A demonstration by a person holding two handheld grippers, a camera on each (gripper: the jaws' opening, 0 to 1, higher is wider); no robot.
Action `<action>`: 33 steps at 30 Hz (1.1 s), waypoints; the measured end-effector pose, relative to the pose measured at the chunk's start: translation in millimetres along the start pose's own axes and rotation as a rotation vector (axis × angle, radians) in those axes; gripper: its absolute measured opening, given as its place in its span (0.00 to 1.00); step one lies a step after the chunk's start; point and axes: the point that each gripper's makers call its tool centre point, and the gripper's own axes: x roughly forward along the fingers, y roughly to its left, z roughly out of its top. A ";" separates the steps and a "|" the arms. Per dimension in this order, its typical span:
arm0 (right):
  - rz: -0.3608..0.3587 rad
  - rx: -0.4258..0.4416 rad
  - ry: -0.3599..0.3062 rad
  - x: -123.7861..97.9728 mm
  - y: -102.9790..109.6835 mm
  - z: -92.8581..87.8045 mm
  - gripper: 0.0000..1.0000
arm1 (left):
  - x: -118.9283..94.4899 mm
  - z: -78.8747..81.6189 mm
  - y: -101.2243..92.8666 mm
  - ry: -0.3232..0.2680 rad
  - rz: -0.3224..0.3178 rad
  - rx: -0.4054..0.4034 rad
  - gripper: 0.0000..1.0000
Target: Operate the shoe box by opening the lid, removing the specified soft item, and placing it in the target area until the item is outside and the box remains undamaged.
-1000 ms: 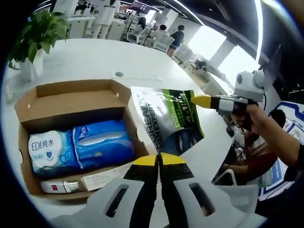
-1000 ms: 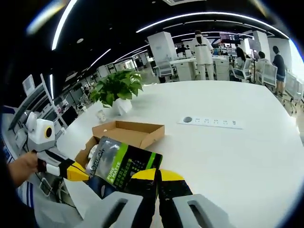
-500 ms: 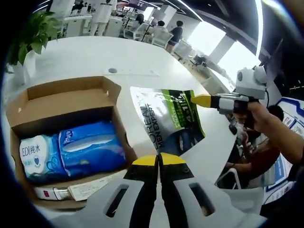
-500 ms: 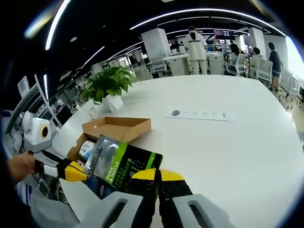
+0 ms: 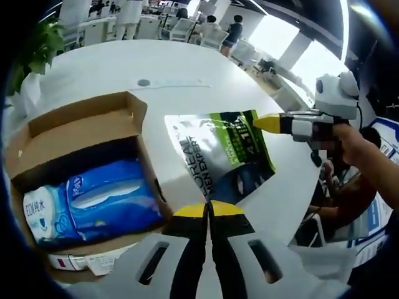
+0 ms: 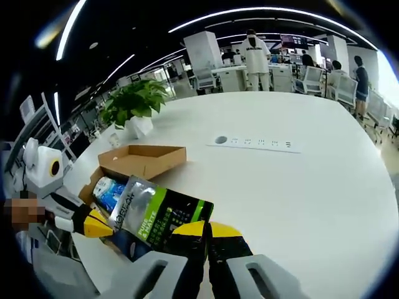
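The brown cardboard shoe box lies open on the white table, with a blue wipes pack and a white-and-blue pack inside. A soft green, black and silver pouch is outside the box, held above the table to its right. My left gripper is shut on the pouch's near edge. The right gripper pinches its far corner. In the right gripper view, my right gripper is shut on the pouch. The left gripper grips its other end, beyond which lies the box.
A potted plant stands behind the box. A white power strip is set in the table, whose edge runs near the right gripper. People and desks fill the office behind. A hand holds the right gripper.
Both grippers stay shut on the pouch and have carried it a little further from the box. The box now sits more to the left in the left gripper view.
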 end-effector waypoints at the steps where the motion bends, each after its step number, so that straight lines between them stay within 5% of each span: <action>1: -0.001 0.000 0.003 1.0 -1.0 -0.7 0.00 | 2.7 -0.9 -0.5 0.010 0.005 0.003 0.00; 15: -0.032 0.006 0.042 20.2 -25.2 -11.5 0.00 | 35.8 -5.4 -3.4 0.127 0.068 0.094 0.00; 33: -0.067 0.024 0.079 41.5 -38.9 -37.0 0.00 | 67.7 -14.7 0.4 0.259 0.156 0.396 0.00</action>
